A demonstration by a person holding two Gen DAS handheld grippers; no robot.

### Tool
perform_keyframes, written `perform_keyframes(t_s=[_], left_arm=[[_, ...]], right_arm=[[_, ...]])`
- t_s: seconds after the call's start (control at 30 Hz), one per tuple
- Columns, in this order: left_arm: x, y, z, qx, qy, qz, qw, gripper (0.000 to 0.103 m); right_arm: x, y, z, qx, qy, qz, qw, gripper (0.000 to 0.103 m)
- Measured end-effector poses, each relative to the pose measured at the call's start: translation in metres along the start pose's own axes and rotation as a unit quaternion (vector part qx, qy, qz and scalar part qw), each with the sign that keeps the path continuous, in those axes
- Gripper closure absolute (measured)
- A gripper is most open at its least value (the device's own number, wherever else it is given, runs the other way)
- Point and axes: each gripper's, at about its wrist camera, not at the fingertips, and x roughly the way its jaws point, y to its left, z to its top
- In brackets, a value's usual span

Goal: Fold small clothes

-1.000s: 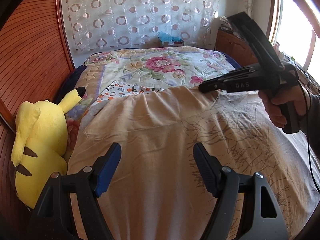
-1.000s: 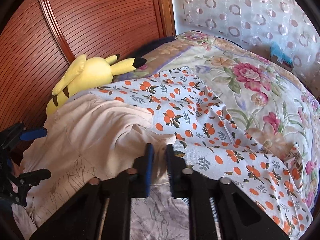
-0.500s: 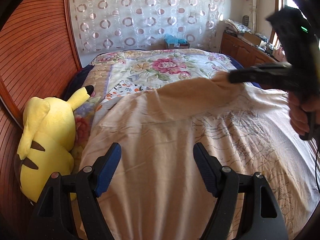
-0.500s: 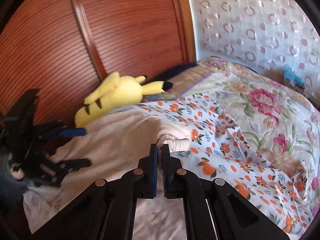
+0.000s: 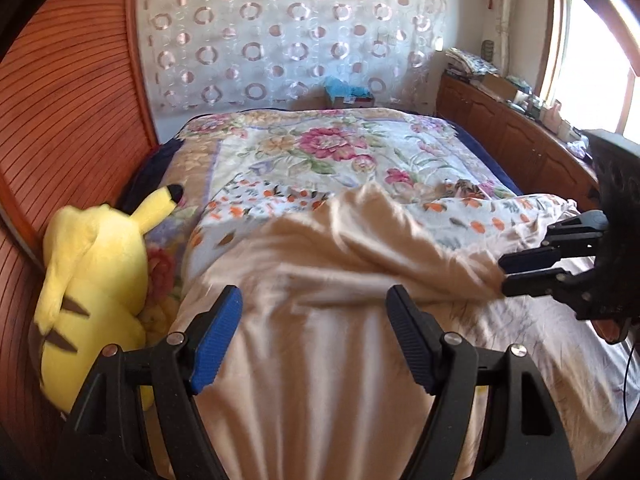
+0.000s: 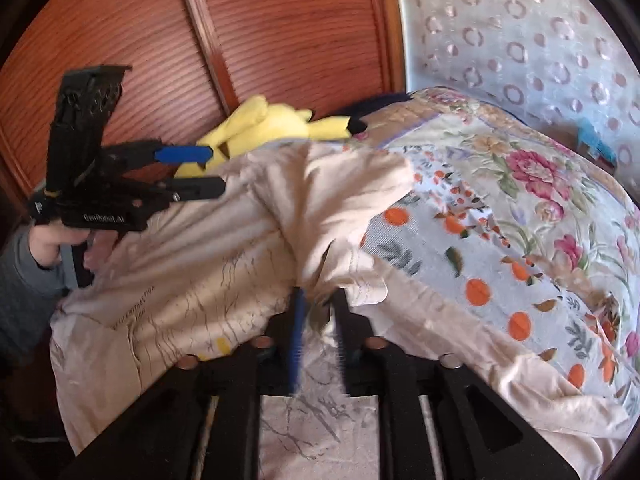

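A cream shirt with a grey line print (image 5: 320,344) (image 6: 200,264) lies spread on the bed. My right gripper (image 6: 318,312) is shut on a fold of its sleeve and holds the sleeve drawn across the shirt's body; it also shows at the right of the left wrist view (image 5: 500,276). My left gripper (image 5: 316,336) is open and empty, hovering over the near part of the shirt; it shows at the left of the right wrist view (image 6: 212,170).
A yellow plush toy (image 5: 92,280) lies against the wooden headboard (image 5: 60,140) on the left. An orange-print cloth (image 6: 480,280) and a floral quilt (image 5: 320,148) cover the far bed. A wooden cabinet (image 5: 520,136) runs under the window at right.
My right gripper, shut on the sleeve, has pulled it down and toward the near right across the shirt. My left gripper has stayed open over the shirt.
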Motion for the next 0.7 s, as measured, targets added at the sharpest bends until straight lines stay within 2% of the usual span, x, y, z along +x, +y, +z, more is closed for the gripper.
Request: perform_keyframes(t_s=[0.1,0.2,0.27,0.4,0.6,0.7], left_arm=[[0.016,-0.007,0.022,0.017,0.001,-0.011,0.9998,0.028],[0.032,-0.013,0.042,0.032,0.002,-0.015,0.9994,0.028],[0.047,-0.016,0.054,0.04,0.01,-0.021,0.9989,0.03],[0.087,-0.019,0.071,0.048,0.052,-0.041,0.9967,0.043],[0.122,-0.03,0.084,0.056,0.087,-0.046,0.9935,0.044],[0.132,-0.037,0.086,0.067,0.098,-0.044,0.992,0.044]], right_arm=[[-0.009,-0.011,0.003,0.019,-0.016,-0.008,1.0,0.071],[-0.007,-0.02,0.007,0.038,-0.024,-0.026,0.999,0.07],[0.005,-0.018,0.01,0.05,-0.003,-0.035,0.998,0.07],[0.02,-0.015,0.012,0.051,0.021,-0.036,0.998,0.07],[0.026,-0.018,-0.003,0.085,0.049,-0.019,0.995,0.07],[0.024,-0.024,0.002,0.101,0.052,-0.006,0.993,0.07]])
